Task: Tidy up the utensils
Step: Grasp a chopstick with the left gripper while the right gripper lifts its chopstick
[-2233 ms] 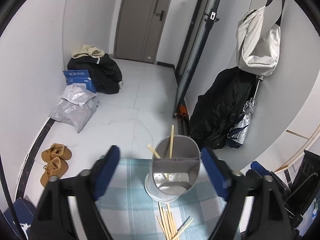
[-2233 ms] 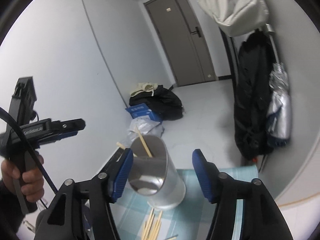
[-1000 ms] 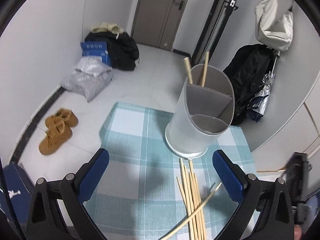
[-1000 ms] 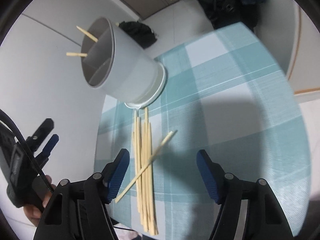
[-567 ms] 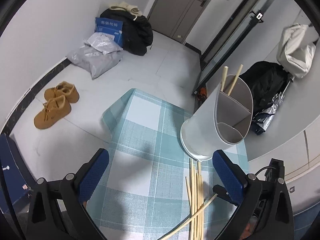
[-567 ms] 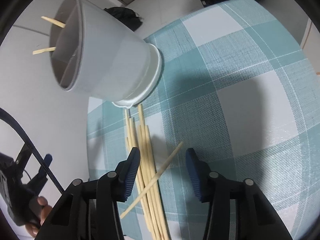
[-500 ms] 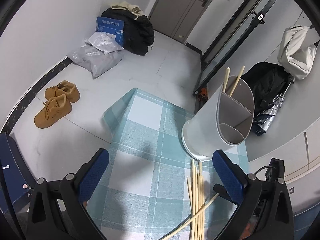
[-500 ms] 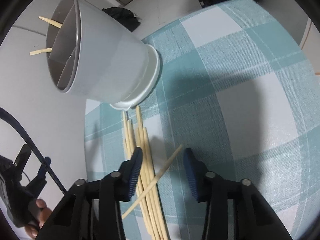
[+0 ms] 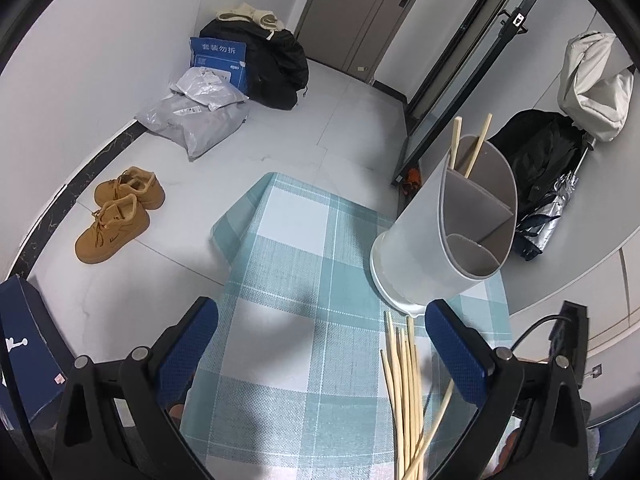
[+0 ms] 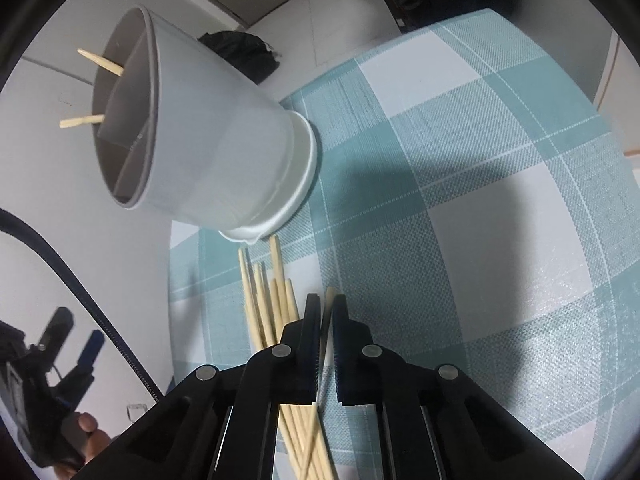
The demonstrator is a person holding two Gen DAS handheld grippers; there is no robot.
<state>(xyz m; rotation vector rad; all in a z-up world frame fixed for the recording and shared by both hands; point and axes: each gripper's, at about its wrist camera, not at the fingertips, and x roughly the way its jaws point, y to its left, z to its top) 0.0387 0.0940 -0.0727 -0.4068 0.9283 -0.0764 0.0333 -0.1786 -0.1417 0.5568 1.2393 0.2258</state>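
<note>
Right gripper (image 10: 326, 306) pinches one crossed chopstick (image 10: 329, 297) atop the chopstick bundle (image 10: 272, 300), just below the holder (image 10: 208, 140). Left gripper (image 9: 320, 350) spread wide, empty, beside the bundle.

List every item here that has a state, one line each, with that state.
Right claw: shut on the angled chopstick.
Left claw: open, nothing between its jaws.
Utensil holder: upright on the checked cloth, two chopsticks in one compartment.
Loose chopsticks: lying flat beside the holder.
</note>
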